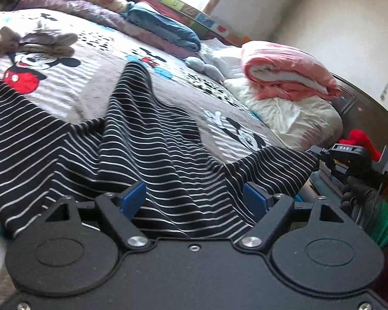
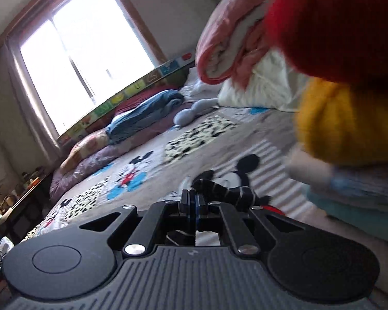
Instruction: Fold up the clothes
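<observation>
Sunlight is pouring through the window onto a bed whose cartoon-mouse cover is carrying your work. Across that cover the black-and-white striped garment is lying spread and rumpled, its near edge running up between the blue pads of your left tool, whose jaws are standing wide apart without pressing the cloth. Your right tool is clamping its jaws tight on a bunched corner of the same garment, lifting it just above the cover. Beside it, at the right, folded red and yellow clothes are sitting stacked. Farther back a pink blanket is resting on white bedding.
</observation>
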Demonstrator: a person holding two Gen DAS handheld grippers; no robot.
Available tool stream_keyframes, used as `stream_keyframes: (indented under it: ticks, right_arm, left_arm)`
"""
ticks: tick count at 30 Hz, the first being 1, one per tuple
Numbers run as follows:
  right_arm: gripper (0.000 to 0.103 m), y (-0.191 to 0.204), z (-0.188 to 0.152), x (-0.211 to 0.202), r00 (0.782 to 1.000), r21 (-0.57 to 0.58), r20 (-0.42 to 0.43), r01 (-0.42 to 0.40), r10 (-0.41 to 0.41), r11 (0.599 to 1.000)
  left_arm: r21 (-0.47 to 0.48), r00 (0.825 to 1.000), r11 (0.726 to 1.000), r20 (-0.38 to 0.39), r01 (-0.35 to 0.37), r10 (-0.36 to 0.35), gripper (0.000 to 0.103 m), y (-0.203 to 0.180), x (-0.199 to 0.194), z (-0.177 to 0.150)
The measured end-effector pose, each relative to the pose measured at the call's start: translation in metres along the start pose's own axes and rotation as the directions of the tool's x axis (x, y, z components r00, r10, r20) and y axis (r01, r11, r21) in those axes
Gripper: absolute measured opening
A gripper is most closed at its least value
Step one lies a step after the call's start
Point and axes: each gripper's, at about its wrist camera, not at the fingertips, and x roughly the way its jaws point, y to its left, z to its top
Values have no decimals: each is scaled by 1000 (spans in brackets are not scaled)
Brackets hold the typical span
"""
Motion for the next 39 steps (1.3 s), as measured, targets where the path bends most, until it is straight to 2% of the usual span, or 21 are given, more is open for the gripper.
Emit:
stream_keyframes:
  ticks: [4,7,10,12,14,17,19,22,26,32,35,39]
  right_arm:
    - [6,-21,-6,-9,999,9,-9,46,-45,999]
    - [6,-40,-11,-3,994,31,-61,95,-93,995]
    - [16,-63,-20,4,977,81,-126,181,-170,980]
    - [20,-73,-29,-2,981,132,-126,166,-149,977]
    - [30,-77,-39,-8,984,151,-122,146,-128,978]
    - [40,-78,-58,-21,990,204,-110,112,-91,972]
    - [43,-73,-73,-32,993,252,-97,85,-62,964]
    - [44,-61,-97,-47,997,309,-82,30,-4,951]
    - [47,-35,-132,-67,991,376,-91,-60,101,925]
    - [53,9,-180,-84,953,441,-167,-158,254,883]
    - [54,31,-201,-89,932,462,-195,-188,306,867]
    - [54,49,-220,-97,915,463,-217,-209,339,861]
  left_arm:
    - [38,999,999,-24,23,-22,82,-9,4,-4]
    - [69,998,997,-48,42,-39,82,-15,8,-8]
    - [93,997,994,-65,51,-45,82,-19,9,-13]
    - [106,997,993,-71,49,-42,82,-20,10,-14]
    - [117,997,992,-71,40,-32,82,-20,9,-16]
    - [110,998,994,-63,9,-2,82,-14,5,-14]
    - [72,999,997,-42,-19,22,82,-5,-2,-9]
    - [-83,998,995,-12,-54,54,82,22,-15,-1]
    - [-271,995,958,17,-93,101,81,51,-38,4]
    - [-384,989,917,53,-107,138,81,66,-79,0]
    - [-432,987,891,9,-139,158,81,73,-88,-11]
    - [-469,989,871,-56,-148,138,78,78,-86,-25]
